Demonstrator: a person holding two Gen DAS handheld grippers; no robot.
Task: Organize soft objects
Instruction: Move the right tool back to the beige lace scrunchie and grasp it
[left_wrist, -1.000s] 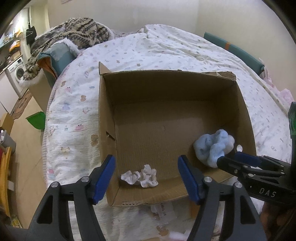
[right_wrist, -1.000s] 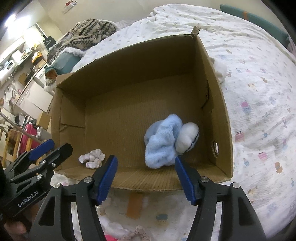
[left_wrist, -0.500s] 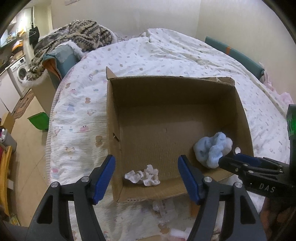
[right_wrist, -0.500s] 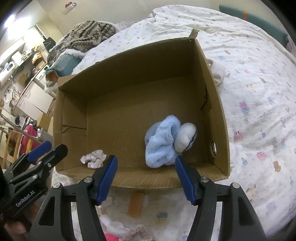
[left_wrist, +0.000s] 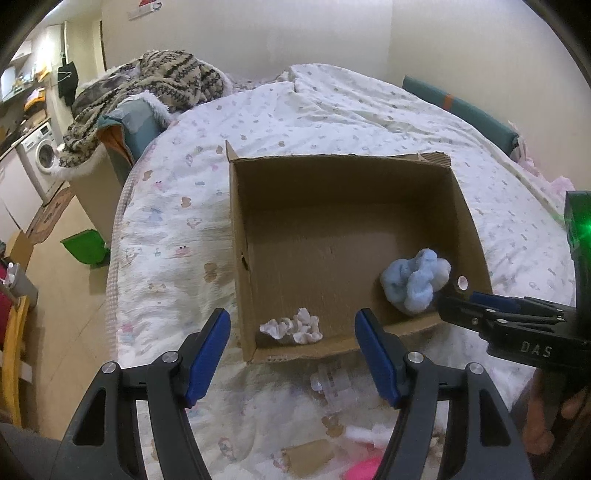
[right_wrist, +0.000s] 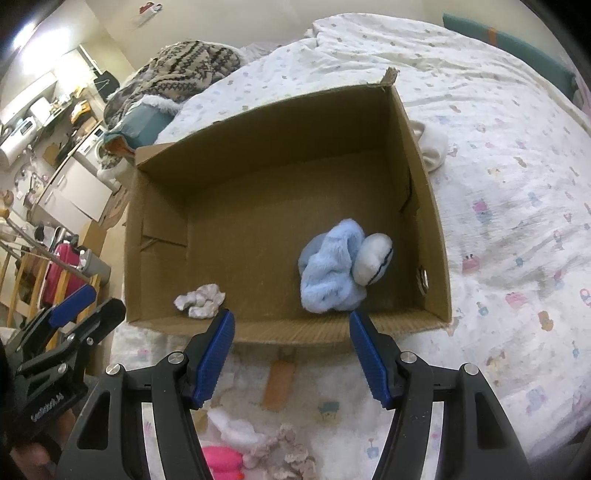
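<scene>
An open cardboard box (left_wrist: 347, 173) (right_wrist: 432, 206) sits on the bed. Inside it lie a pale blue fluffy soft toy (left_wrist: 415, 278) (right_wrist: 334, 267) at the right and a small white-pink scrunchie (left_wrist: 291, 326) (right_wrist: 199, 301) at the near left. My left gripper (left_wrist: 293, 350) is open and empty, just in front of the box's near wall. My right gripper (right_wrist: 291, 350) is open and empty, also in front of the near wall. More soft things lie on the bed below: a pink item (right_wrist: 221, 458), white fluff (right_wrist: 236, 428) and a mauve scrunchie (right_wrist: 284, 454).
The bed has a white printed quilt (left_wrist: 332, 110). A white soft item (right_wrist: 432, 144) lies beside the box's right wall. A patterned blanket heap (left_wrist: 155, 81) and a teal bin (left_wrist: 136, 125) stand at the bed's far left. The floor with a green dustpan (left_wrist: 85, 245) is left.
Both grippers have pulled back from the box toward the near edge of the bed. The box looks smaller and more of the bed in front of it shows. Both stay open.
</scene>
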